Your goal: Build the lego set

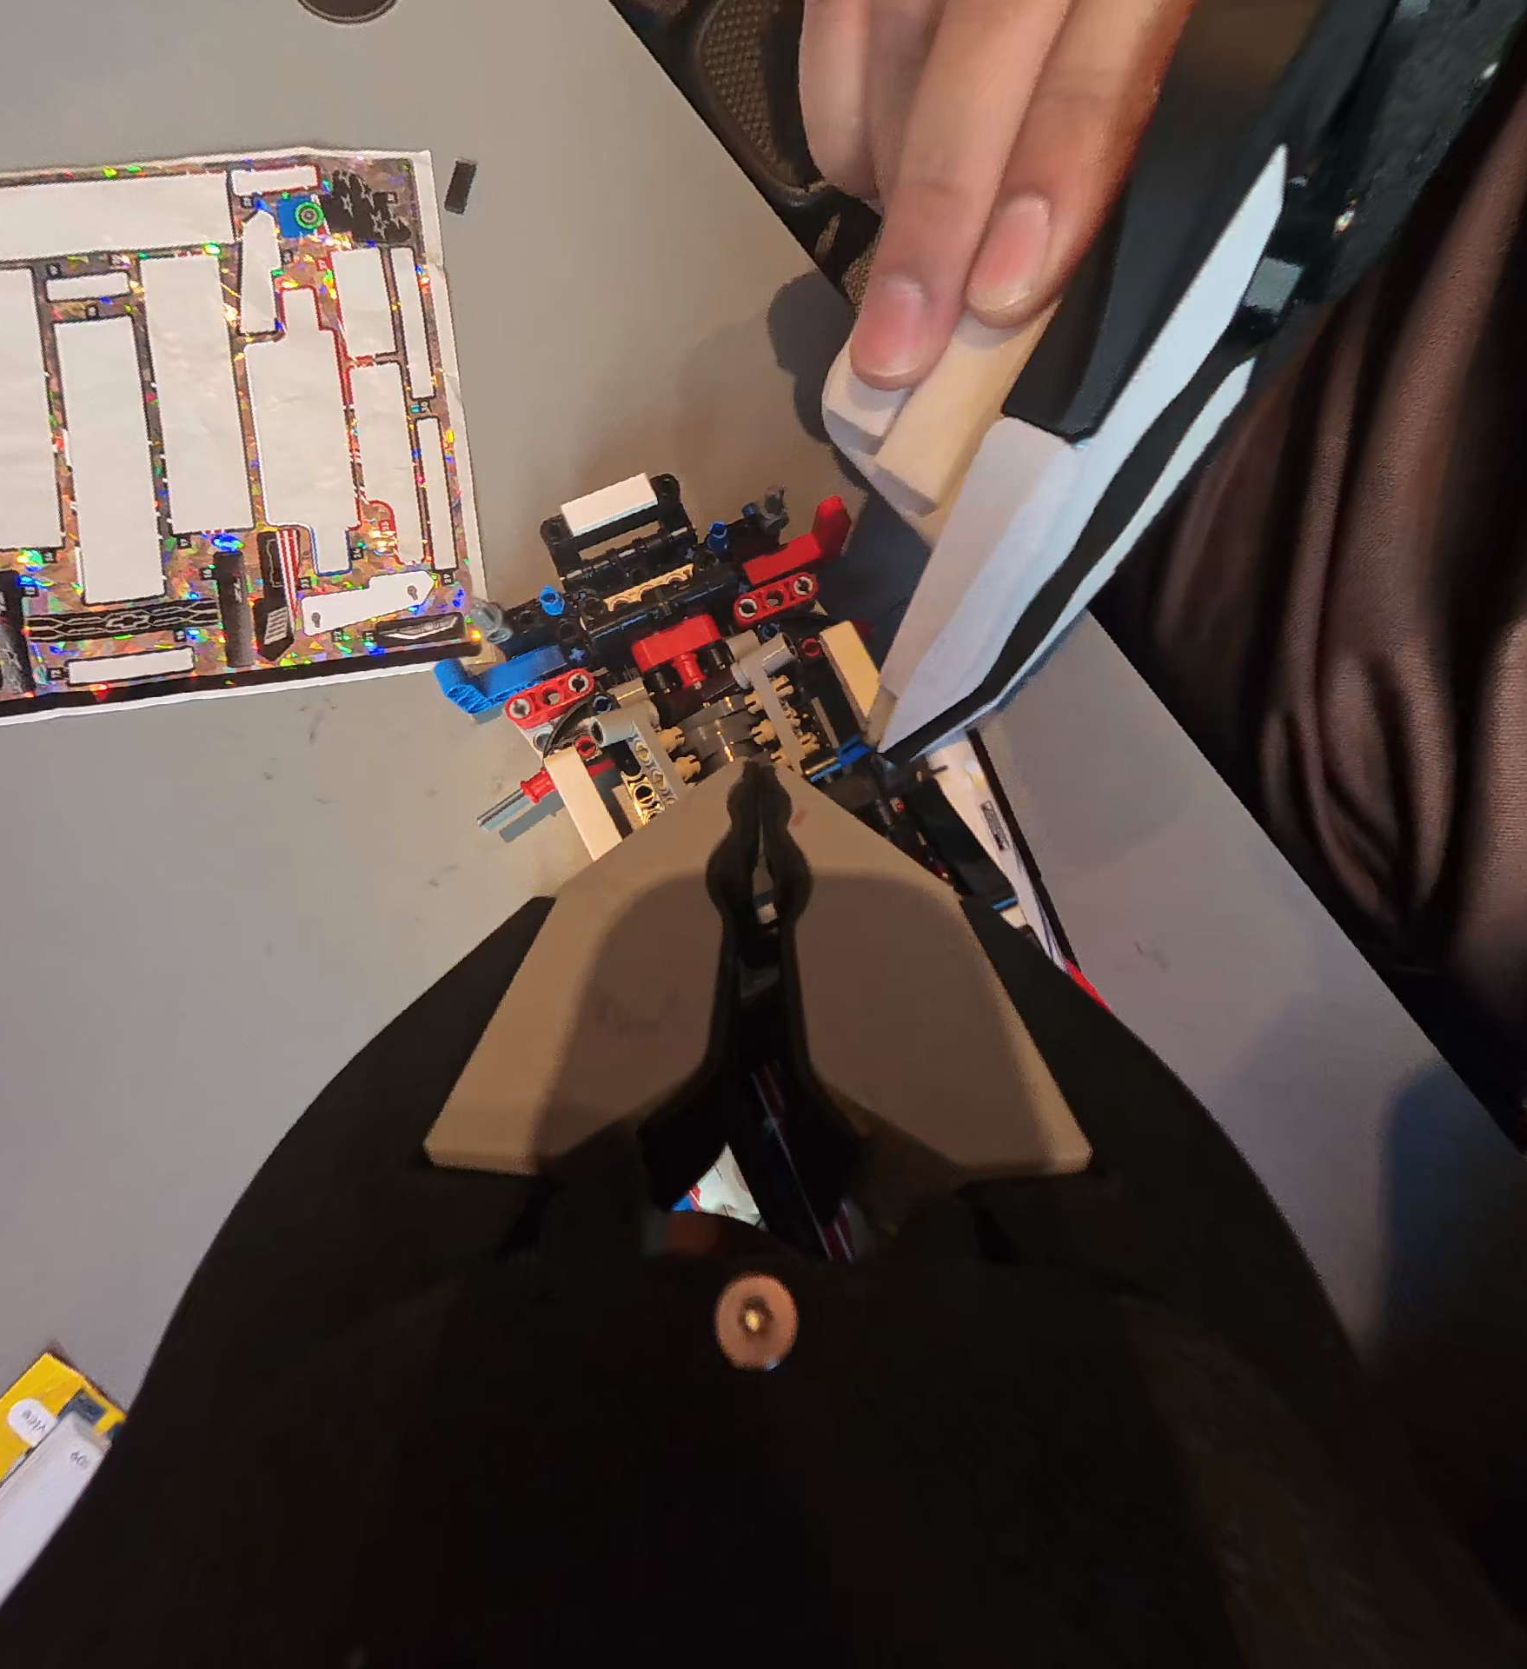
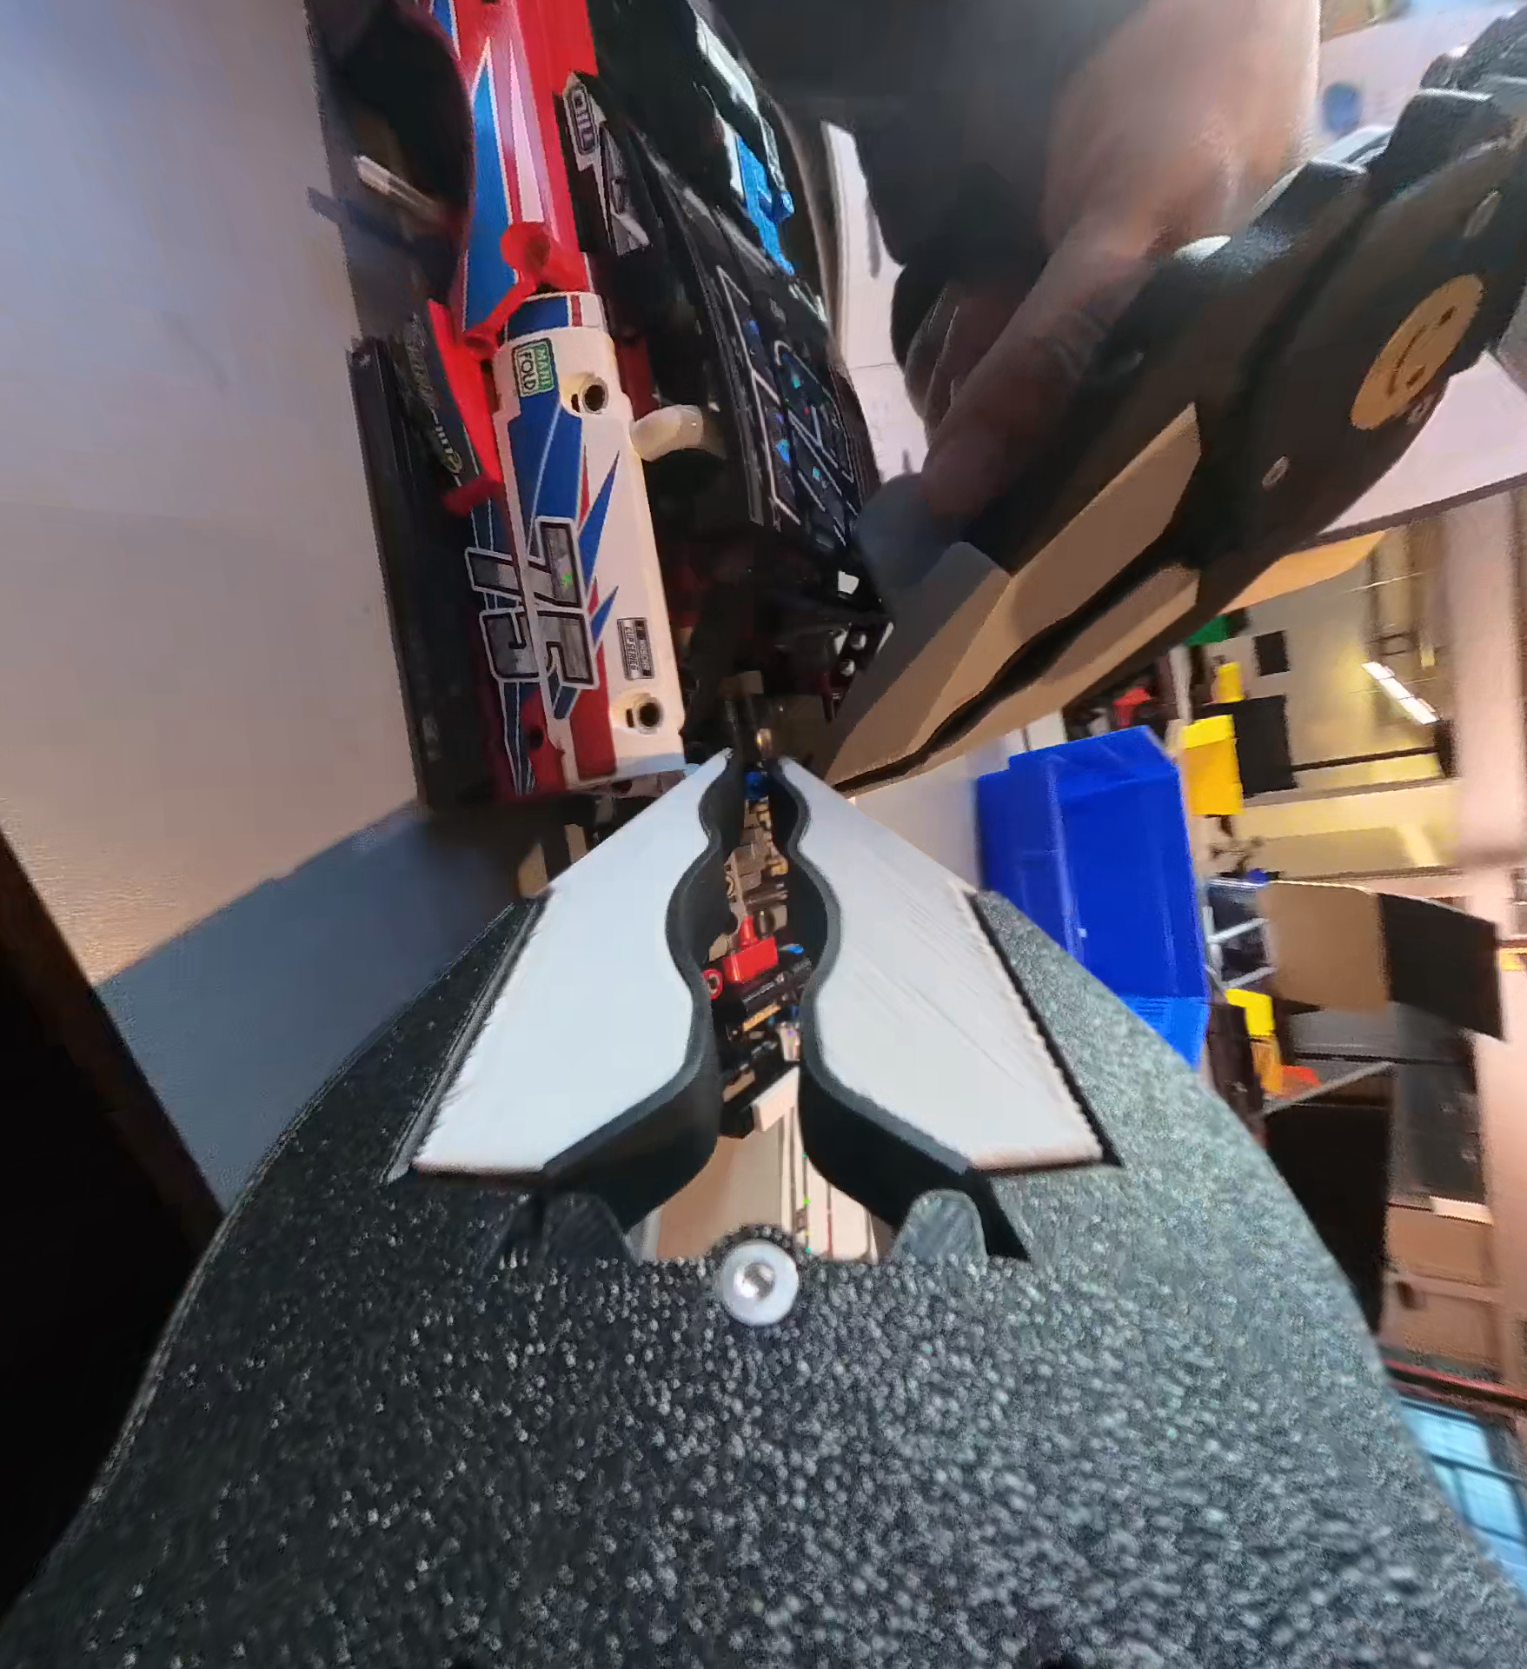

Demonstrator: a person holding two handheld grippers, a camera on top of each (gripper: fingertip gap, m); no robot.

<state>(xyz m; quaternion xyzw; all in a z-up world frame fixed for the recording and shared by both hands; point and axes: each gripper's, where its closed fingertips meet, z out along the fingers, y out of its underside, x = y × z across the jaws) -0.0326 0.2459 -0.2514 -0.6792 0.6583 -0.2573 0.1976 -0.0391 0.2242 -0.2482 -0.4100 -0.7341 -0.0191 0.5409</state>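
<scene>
The lego car (image 1: 678, 632), a half-built chassis of black, red, blue and grey beams, lies on the grey table (image 1: 200, 903). My left gripper (image 1: 755, 778) has tan fingers and is shut, its tips touching the chassis's grey middle part. My right gripper (image 1: 881, 736), white-fingered and held by a hand (image 1: 949, 181), comes in from the upper right and meets the car's right side. In the right wrist view the right gripper (image 2: 755, 760) is closed on a small pin of the car (image 2: 561, 506), beside its white, red and blue stickered side panel. The left gripper (image 2: 841, 772) shows beside it.
A shiny sticker sheet (image 1: 182, 424) lies left of the car, with a small black piece (image 1: 460, 185) past its corner. A yellow box (image 1: 10, 1445) sits at the lower left. The table edge runs diagonally at right. A blue bin (image 2: 1093, 867) stands beyond. Both grippers' tips are close together, under 4 cm apart.
</scene>
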